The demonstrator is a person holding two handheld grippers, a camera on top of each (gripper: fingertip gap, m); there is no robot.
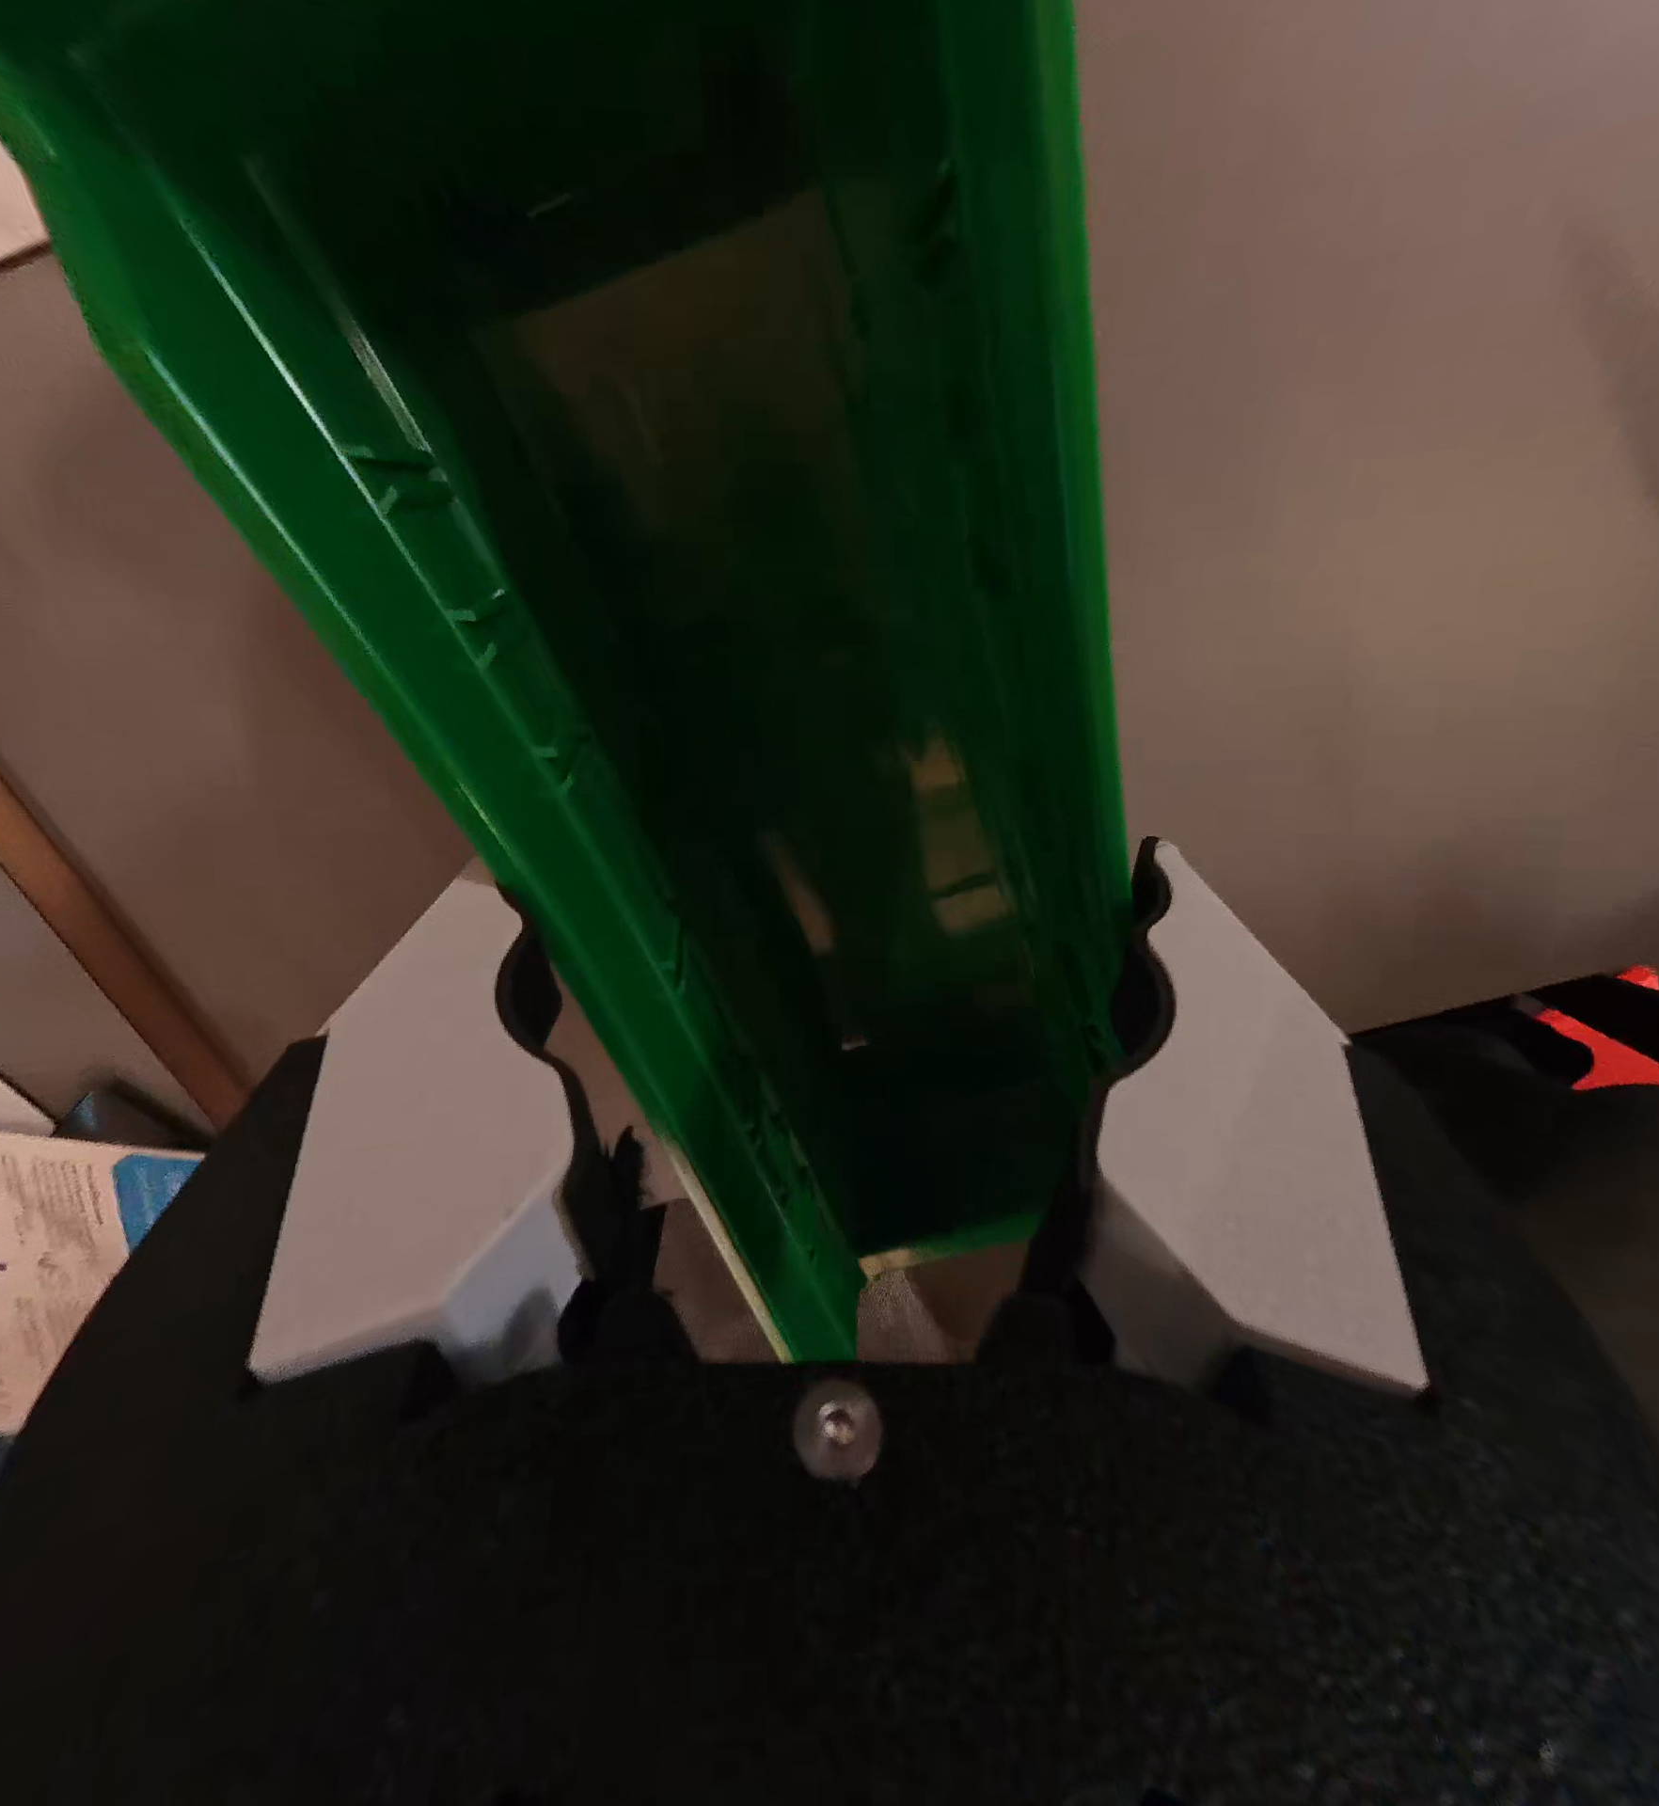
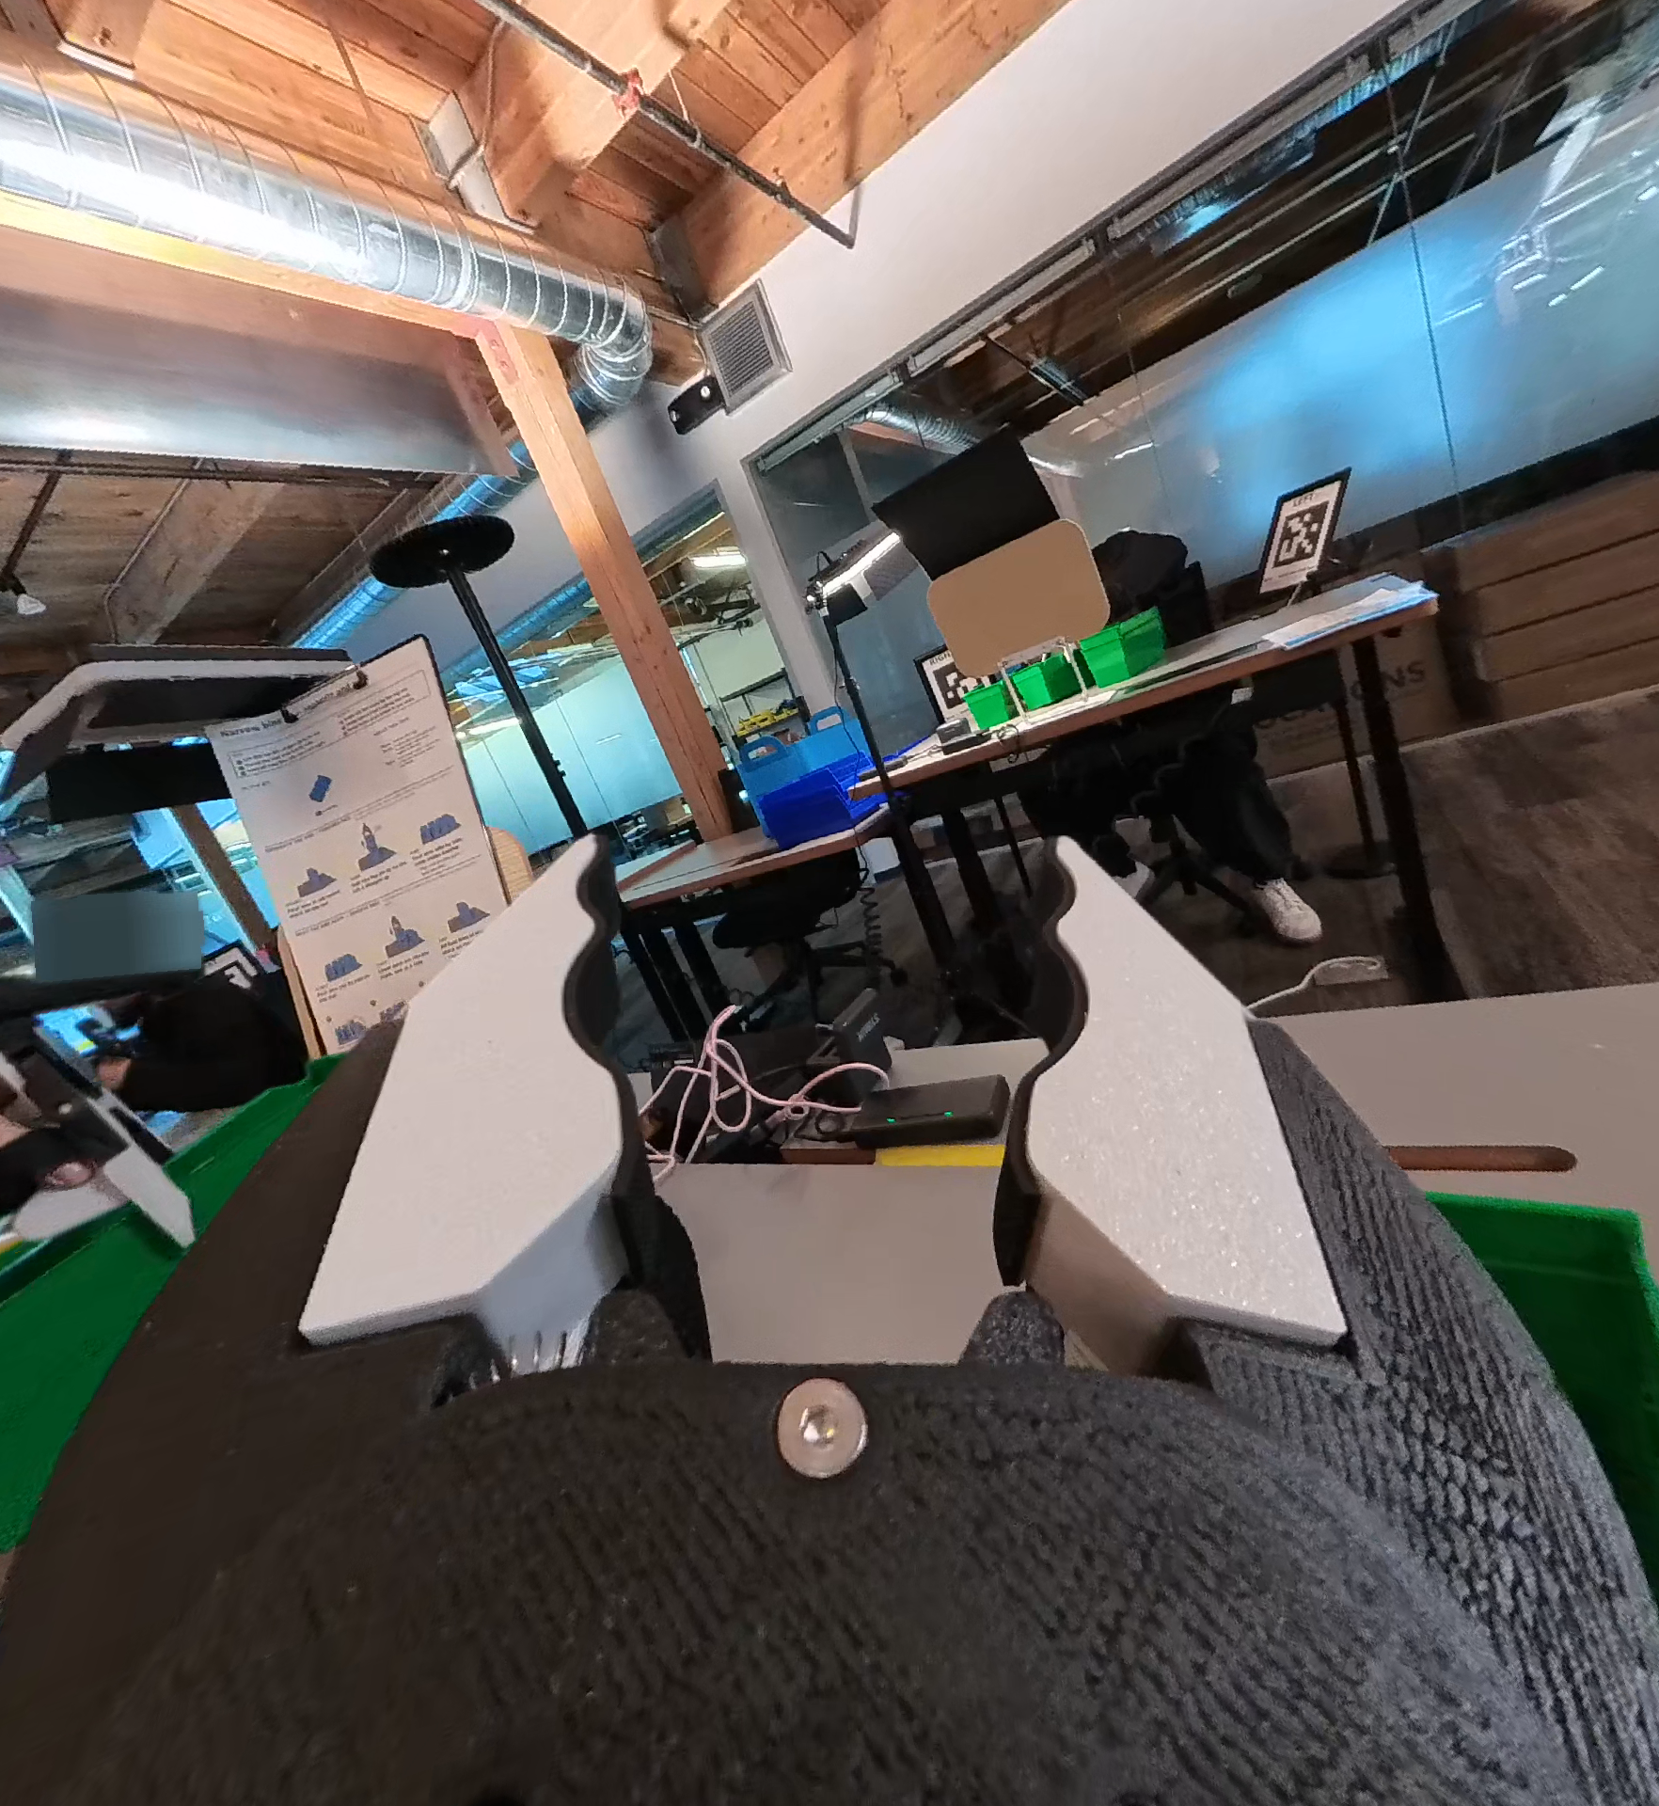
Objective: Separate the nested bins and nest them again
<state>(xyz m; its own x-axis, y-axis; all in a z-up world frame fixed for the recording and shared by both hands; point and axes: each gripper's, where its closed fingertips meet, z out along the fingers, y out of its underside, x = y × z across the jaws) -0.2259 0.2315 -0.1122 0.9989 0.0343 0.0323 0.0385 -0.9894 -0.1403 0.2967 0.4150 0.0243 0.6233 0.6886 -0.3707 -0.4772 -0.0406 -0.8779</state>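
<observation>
Grey tabletop ahead. Green bin runs up and away from the left tool, its rim wall clamped between both fingers. Right tool spread wide, holding nothing, above another green bin showing at its right; green plastic also at its left.

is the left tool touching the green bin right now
Touching. The left wrist view shows the left tool with both fingers pressed against the green bin rim.

Glossy green plastic bin, matt gripper fingers.
</observation>
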